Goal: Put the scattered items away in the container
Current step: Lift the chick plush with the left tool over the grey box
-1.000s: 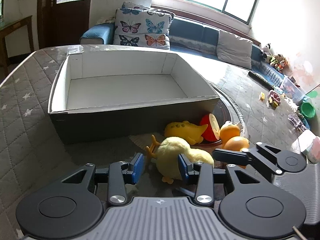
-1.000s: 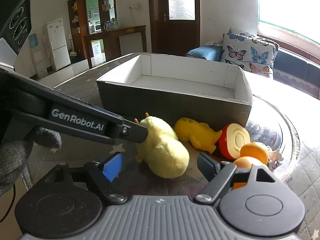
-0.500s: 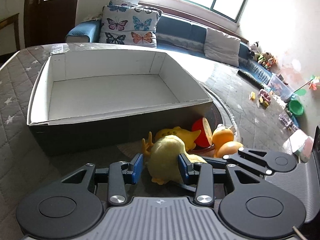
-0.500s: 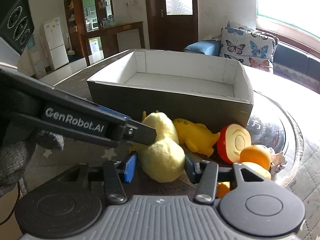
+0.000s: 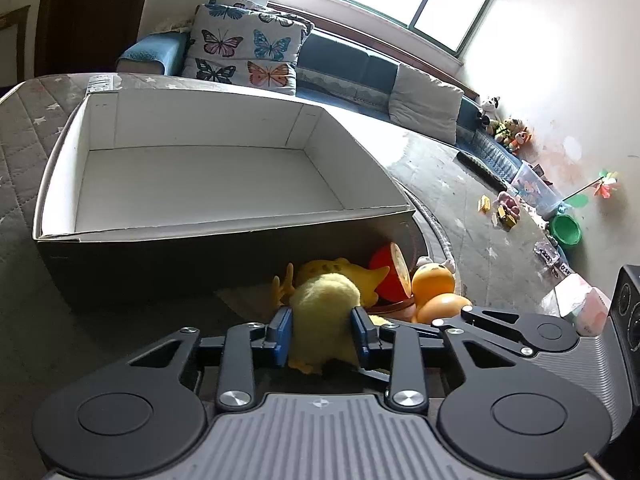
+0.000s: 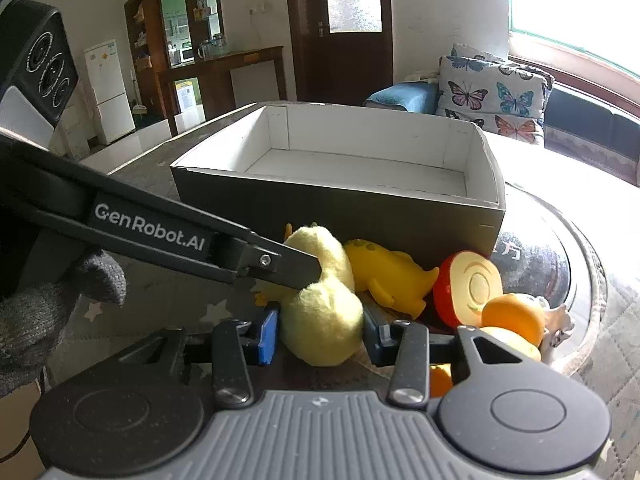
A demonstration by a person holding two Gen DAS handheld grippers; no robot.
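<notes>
Both grippers clamp the same toy. The left gripper [image 5: 322,336] has its blue-padded jaws pressed into the sides of the fluffy pale-yellow plush duck [image 5: 324,312], and the right gripper [image 6: 318,334] squeezes the duck's rounded lower body between its own blue pads. In the right wrist view the left gripper's dark finger, marked "GenRobot.AI", reaches in from the left and presses against the duck's upper part, with a grey knitted glove [image 6: 48,312] below it.

Just behind the duck lies a glossy yellow rubber dinosaur-like toy [image 6: 384,276], touching it. To its right stands a red toy apple half with a cream cut face [image 6: 468,288], and beside that a cluster of orange round toys [image 6: 512,320], all resting at the edge of a dark reflective round tray [image 6: 560,252].

Behind the toys, close against them, sits the large open cardboard box, dark outside and white inside [image 5: 200,184], with nothing visible inside it. It rests on a grey quilted star-patterned tablecloth [image 5: 24,128]. Beyond are butterfly-print cushions [image 5: 248,56] on a blue sofa.
</notes>
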